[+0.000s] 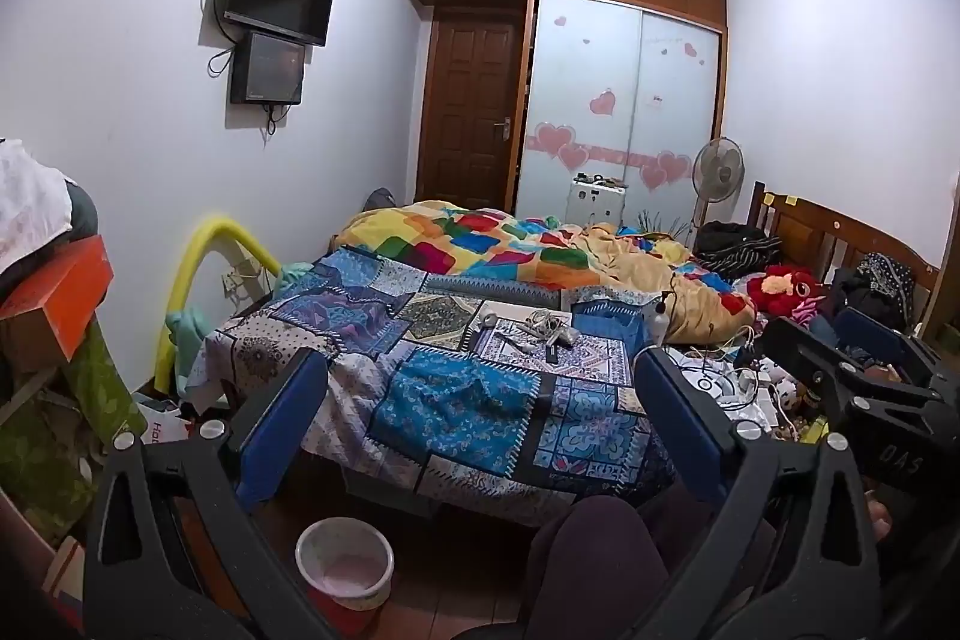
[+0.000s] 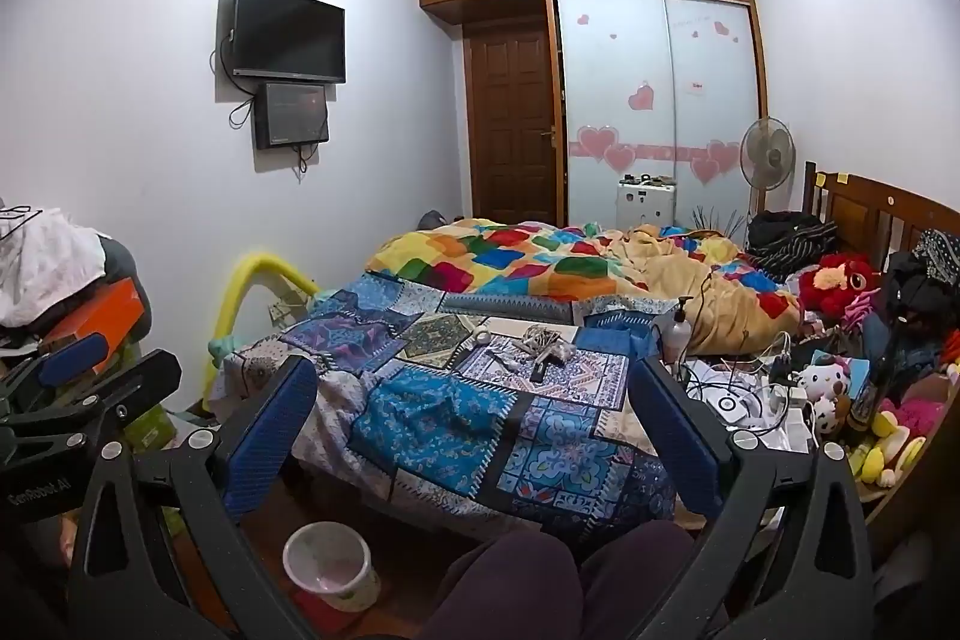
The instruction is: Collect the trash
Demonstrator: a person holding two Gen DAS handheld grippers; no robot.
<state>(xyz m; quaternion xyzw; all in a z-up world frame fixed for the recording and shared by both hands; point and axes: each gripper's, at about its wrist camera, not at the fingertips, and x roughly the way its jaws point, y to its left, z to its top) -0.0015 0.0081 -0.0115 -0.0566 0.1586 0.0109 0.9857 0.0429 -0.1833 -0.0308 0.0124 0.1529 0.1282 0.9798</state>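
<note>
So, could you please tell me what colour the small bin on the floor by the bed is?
The bin is white with a pale pinkish liner, clearest in the left wrist view.

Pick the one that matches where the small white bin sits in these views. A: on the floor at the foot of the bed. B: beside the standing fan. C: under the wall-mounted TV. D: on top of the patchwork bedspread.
A: the white bin stands on the floor below the hanging edge of the patchwork bedspread.
</note>
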